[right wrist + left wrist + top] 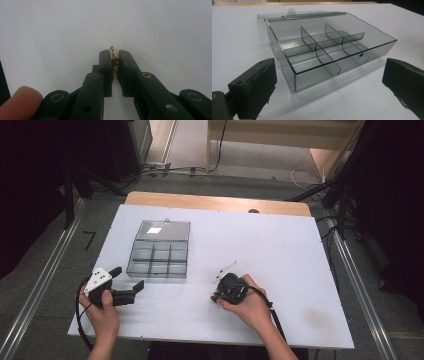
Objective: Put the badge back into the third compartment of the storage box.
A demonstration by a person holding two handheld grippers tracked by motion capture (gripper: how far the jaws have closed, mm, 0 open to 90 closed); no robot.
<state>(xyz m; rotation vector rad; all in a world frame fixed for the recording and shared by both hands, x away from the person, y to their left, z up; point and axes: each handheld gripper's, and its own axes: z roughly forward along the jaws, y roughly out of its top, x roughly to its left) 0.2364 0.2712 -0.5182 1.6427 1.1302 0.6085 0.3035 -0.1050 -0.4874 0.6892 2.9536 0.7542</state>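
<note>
At lower centre of the high view, the right gripper (218, 290) jaws pinch a small gold piece (113, 60), with the open divided box (159, 254) up-left, nearer the spread-jawed left gripper (129, 278).

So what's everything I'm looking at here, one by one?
table: one, white top with a wooden far edge, centre of the high view.
compartment box: one, clear smoky grey, lid open at the back, dividers inside, compartments look empty, left half of the table.
small gold piece: one, gold, pinched between the right gripper's jaws; too small to identify.
left gripper: one, black with a grey plate, jaws open, pointing at the box, near left edge.
right gripper: one, black, shut on the gold piece, near the table's front middle.
</note>
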